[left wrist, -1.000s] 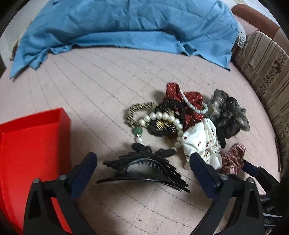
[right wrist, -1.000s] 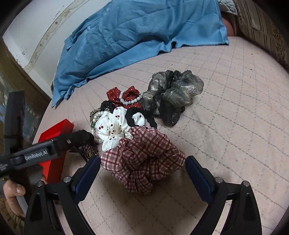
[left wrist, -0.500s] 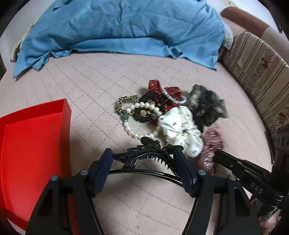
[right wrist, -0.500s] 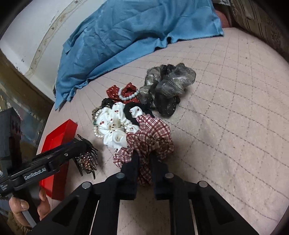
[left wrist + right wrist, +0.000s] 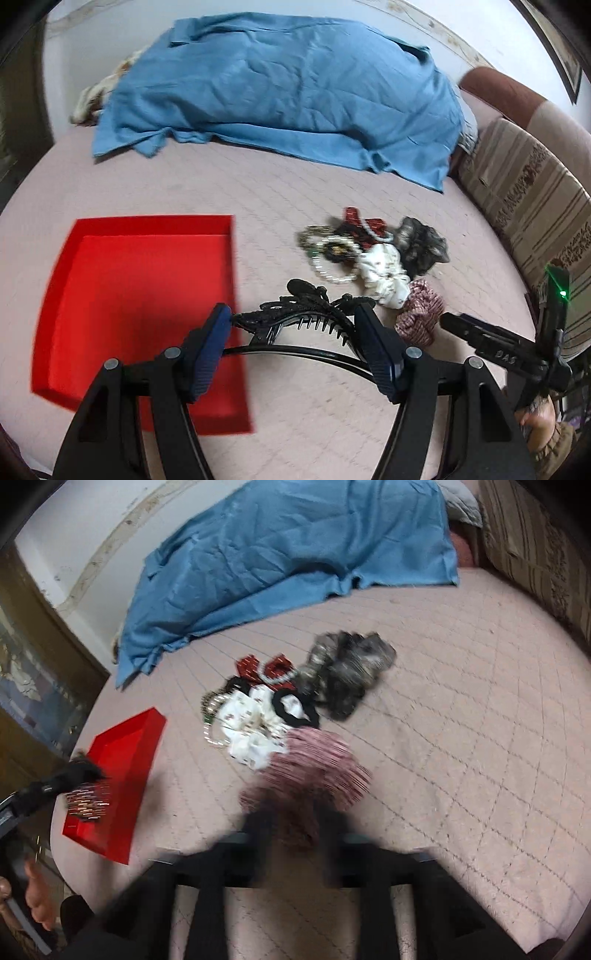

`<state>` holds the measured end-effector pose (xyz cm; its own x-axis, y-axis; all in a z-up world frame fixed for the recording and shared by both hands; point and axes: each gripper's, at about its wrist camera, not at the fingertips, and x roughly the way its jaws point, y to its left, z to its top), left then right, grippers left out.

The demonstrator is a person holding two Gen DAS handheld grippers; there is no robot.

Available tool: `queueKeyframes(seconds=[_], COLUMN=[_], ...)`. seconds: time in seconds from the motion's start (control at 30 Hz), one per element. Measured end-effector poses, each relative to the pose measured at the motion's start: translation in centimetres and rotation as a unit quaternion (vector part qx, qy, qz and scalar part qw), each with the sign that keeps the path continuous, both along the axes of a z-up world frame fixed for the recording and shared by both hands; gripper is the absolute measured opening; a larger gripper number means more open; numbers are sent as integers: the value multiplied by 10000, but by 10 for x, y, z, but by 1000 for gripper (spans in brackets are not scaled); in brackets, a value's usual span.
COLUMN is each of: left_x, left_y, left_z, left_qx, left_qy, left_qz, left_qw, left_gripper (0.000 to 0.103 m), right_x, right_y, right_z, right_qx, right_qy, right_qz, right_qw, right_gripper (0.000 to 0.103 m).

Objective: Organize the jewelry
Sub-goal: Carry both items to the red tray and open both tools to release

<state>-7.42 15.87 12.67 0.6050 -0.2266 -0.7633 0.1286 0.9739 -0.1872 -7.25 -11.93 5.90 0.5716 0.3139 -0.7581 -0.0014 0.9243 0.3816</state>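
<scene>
My left gripper is shut on a black toothed hair clip, its pads pressing both ends. It holds the clip in the air by the right edge of the red tray. In the right wrist view the same clip hangs over the tray. My right gripper is blurred; its jaws are opening, with the plaid scrunchie lying between them on the bed. Behind it sit a white scrunchie, a pearl necklace, a grey scrunchie and a red bow.
All of this lies on a pink quilted bed cover. A crumpled blue cloth covers the far end. A striped cushion lines the right side. A person's hand shows at the lower left of the right wrist view.
The left gripper closed on the black hair clip, lifted it and carried it left toward the red tray. The right gripper pinched the plaid scrunchie, then its fingers spread apart again.
</scene>
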Motion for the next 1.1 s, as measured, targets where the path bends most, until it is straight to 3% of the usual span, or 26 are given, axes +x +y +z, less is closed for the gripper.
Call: queueKeyframes(seconds=[0.03,0.13,0.2,0.23,0.27,0.3,0.47,0.7,0.83,1.0,1.1], left_x=[-3,-8,-11,-12,-13,-14,-8,25,52,78,84], left_y=[7,29,40,46,52,57,85,126,143,161,172], left_z=[0,-4,-7,-8,-9,-9,-13,-30,-40,-50,-52], left_qx=[-29,-110,-172,-199,-208,-194,-204,-284,-196,196,147], left_qy=[5,24,54,66,68,55,25,130,282,336,292], left_qz=[64,276,410,461,526,573,847,1284,1460,1599,1667], left_qw=[10000,9996,9990,9987,9984,9982,9962,9912,9887,9864,9855], left_gripper=[68,68,68,68,68,68,68,68,68,68,68], right_x=[1,12,24,30,33,36,22,8,21,49,65], right_y=[-1,7,15,20,22,24,24,43,81,150,189], right_z=[-3,-13,-21,-26,-29,-32,-16,33,49,48,46], right_qx=[-33,-339,-355,-420,-449,-410,-405,-255,-214,-163,-175], right_qy=[-27,10,120,188,247,368,178,-130,-207,-132,-155], right_qz=[-87,-77,72,103,108,122,197,575,1039,1652,1937], right_qw=[10000,9994,9993,9989,9986,9984,9988,9979,9941,9860,9808], right_gripper=[88,88,81,55,20,16,12,12,13,13,14])
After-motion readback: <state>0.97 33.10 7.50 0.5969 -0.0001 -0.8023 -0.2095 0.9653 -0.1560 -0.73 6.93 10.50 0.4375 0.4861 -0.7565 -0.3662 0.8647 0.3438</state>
